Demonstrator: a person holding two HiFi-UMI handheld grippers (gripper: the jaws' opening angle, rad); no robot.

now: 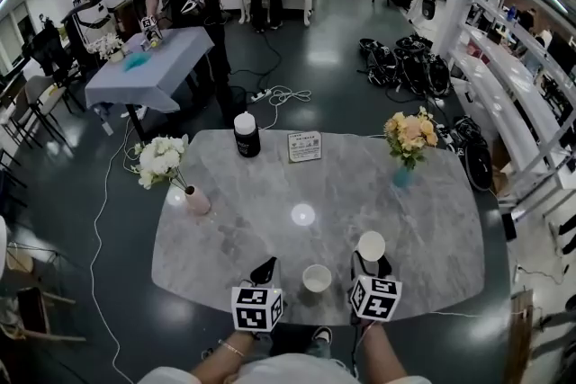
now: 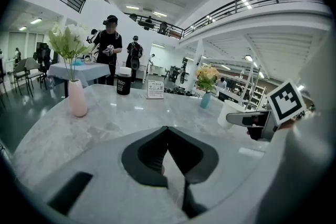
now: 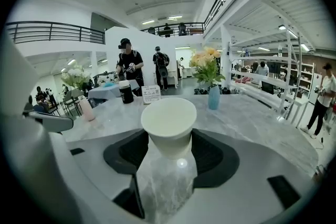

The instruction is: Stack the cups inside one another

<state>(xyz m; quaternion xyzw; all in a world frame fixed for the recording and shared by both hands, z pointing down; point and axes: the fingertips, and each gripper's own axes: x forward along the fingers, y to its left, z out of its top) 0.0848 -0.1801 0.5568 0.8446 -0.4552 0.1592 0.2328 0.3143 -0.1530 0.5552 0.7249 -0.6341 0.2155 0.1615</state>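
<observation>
Room for movement was offered by the grey marble-patterned oval table (image 1: 225, 234), since its other furnishings were set along its margins. A pink vase of white flowers (image 1: 196, 200) was seen near the left edge and a blue vase of yellow and orange flowers (image 1: 402, 177) near the right edge. A black canister with a white lid (image 1: 247, 136) and a small printed card (image 1: 304, 147) were placed side by side at the far edge. All four were well apart from the work at the near edge, with the broad middle of the slab lying between. The left gripper (image 1: 264, 270) was held low over the near rim, its jaws brought together at the tips with nothing between them. The right gripper (image 1: 371, 262) was seen clenched on a white paper cup (image 3: 169, 122), both dark pads pressed against the cup's lower wall. That cup was held upright and mouth up, a plain tapered shape with a rolled rim, unprinted and pale inside. A second white paper cup (image 1: 316, 278) of the same look was stood upright between the two grippers, just beside the table's near edge and touched by neither. Beyond the far edge, dark floor and a cloth-covered table (image 1: 148, 67) attended by standing people were visible.
</observation>
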